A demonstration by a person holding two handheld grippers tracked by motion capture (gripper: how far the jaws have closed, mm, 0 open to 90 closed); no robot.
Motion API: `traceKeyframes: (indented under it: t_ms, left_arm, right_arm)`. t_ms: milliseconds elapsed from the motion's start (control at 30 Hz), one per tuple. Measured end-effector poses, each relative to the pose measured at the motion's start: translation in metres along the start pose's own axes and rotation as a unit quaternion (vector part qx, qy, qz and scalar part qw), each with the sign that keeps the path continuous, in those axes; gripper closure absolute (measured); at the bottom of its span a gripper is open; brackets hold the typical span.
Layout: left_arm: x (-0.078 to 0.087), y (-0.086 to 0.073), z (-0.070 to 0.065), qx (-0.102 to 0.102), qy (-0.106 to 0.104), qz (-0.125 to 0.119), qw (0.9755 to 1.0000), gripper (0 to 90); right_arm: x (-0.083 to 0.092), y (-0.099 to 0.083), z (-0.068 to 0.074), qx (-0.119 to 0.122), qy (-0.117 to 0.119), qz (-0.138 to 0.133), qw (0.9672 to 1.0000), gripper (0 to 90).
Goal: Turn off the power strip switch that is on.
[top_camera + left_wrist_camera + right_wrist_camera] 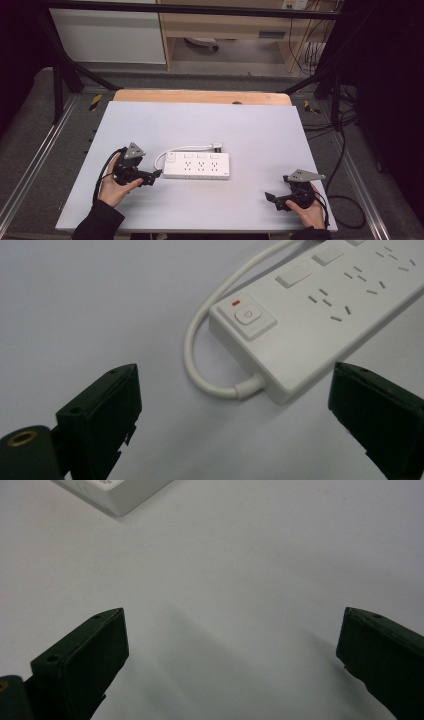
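**A:** What do you see near the left gripper [156, 174]?

**B:** I see the white power strip [197, 165] lying flat in the middle of the table [200, 125]. My left gripper is just beside its left end. The jaws are wide apart and nothing is between them. In the left gripper view the strip's corner, with the power button [248, 316] and a small red light [235, 303], sits just ahead of the gap.

**A:** Is anything in the way?

**B:** Only the white cord [200, 347]. It loops out from that end of the strip and curls round along the far side to the plug [217, 146]. The loop lies on the table right in front of my left jaws.

**A:** And the right gripper [271, 198]?

**B:** It sits near the front right corner of the table, well apart from the strip. Its jaws are wide apart too and hold nothing. In the right gripper view I see bare table ahead, with one corner of the strip far off at the top.

**A:** How much room is there?

**B:** Lots. The table is bare on the far side and on the right. My hands are close to the front edge. Past the table are black frame bars [60, 75] and cables [345, 150] on the floor.
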State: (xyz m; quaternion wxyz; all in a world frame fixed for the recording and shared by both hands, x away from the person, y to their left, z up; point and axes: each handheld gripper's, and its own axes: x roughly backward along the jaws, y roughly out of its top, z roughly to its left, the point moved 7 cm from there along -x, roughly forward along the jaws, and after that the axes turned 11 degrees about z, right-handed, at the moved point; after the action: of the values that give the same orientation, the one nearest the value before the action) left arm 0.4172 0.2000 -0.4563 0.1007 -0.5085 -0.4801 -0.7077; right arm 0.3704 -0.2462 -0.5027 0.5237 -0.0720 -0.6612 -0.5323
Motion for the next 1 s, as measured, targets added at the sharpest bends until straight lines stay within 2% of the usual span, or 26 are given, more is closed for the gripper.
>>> traceKeyframes:
  t_ms: [167, 467, 600, 1000]
  left_arm:
    - [0.001, -0.014, 0.003, 0.001, 0.008, 0.0, 1.0, 3.7]
    - [0.0, -0.044, 0.01, 0.01, 0.01, -0.002, 0.9999, 2.3]
    - [0.001, -0.052, 0.012, 0.013, 0.014, 0.001, 0.9998, 0.1]
    - [0.0, -0.068, 0.011, 0.015, 0.001, -0.007, 0.9999, 0.5]
  right_arm:
    - [0.0, 0.0, 0.0, 0.001, -0.001, 0.0, 1.0, 0.9]
    - [-0.001, 0.0, 0.0, 0.0, 0.0, 0.002, 1.0, 0.7]
    - [-0.001, 0.0, 0.0, 0.001, -0.001, 0.001, 1.0, 0.7]
    - [-0.001, -0.001, 0.0, 0.002, -0.003, 0.004, 1.0, 0.7]
